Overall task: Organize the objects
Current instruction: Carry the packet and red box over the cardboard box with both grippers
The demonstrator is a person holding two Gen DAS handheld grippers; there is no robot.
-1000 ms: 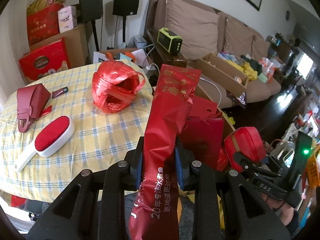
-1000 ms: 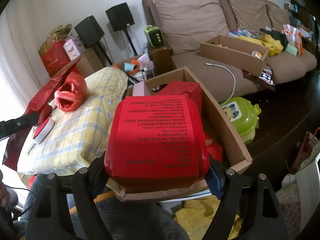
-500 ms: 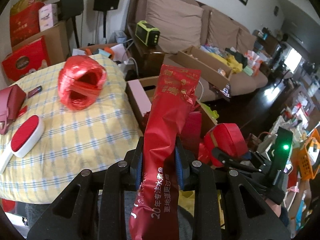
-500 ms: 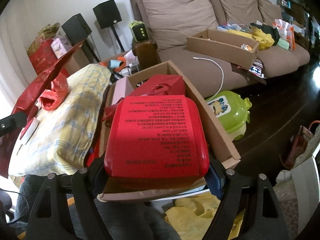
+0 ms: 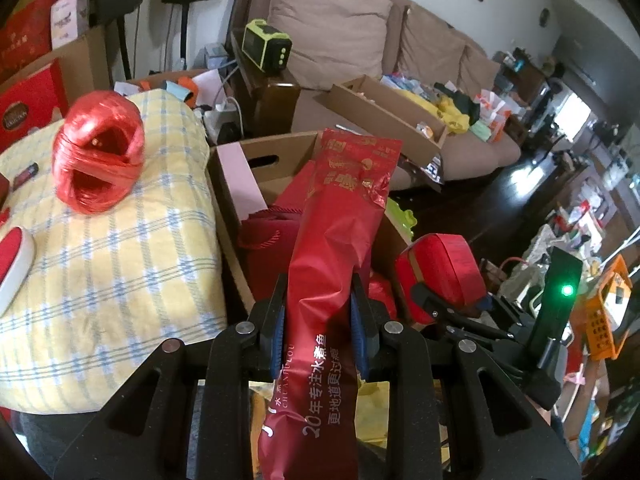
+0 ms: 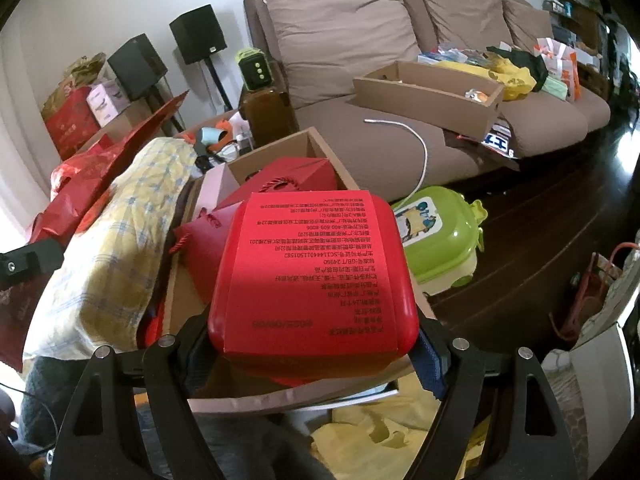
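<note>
A long red foil packet (image 5: 336, 264), crinkled and glossy with gold print at its top and white characters near its lower end, is clamped between the blue pads of the left gripper (image 5: 320, 320). It is held upright and slightly tilted, its upper end standing in front of an open cardboard box (image 5: 256, 160). A rounded-square red tin (image 6: 312, 280), smooth and shiny and wrapped in a matte red paper band printed with black text, is gripped across its width by the right gripper (image 6: 314, 344), whose jaws stand wide around it. The tin is held just above the near edge of the same box (image 6: 320, 140).

Inside the box, folded red paper gift bags (image 6: 288, 184) with twisted cord handles are seen, and a pale pink panel (image 5: 240, 184) leans against its left wall. The box's plain brown corrugated wall has an oval hand slot.

Just beside the box, on its left, a soft surface covered by a yellow checked cloth (image 5: 120, 248) is seen. A bulky roll of shiny red plastic twine (image 5: 98, 152) rests on it, and a white brush with a red felt pad (image 5: 12, 256) lies at the left edge.

Behind, a brown fabric sofa (image 6: 400, 80) carries a shallow cardboard tray (image 6: 432, 92). A lime-green plastic case (image 6: 440, 240) sits on the dark floor near the box.
</note>
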